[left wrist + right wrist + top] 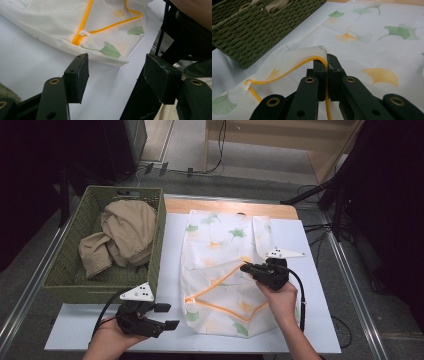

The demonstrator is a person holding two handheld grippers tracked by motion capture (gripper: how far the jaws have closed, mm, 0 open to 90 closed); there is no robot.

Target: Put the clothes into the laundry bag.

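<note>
At the near left edge of the table (320,330), just in front of the green woven basket (65,270) of beige cloth (125,232), the left gripper (167,316) is held with its jaws spread and nothing between them, the laundry bag (220,250) lying just beyond them to the right. The bag, spread flat mid-table, is judged light, thin and limp, so it is best taken at its firmer orange zipper edge (294,66), near the white zipper pull (85,33). That edge is pinched and lifted by the right gripper (327,60), its jaws pressed together on it
</note>
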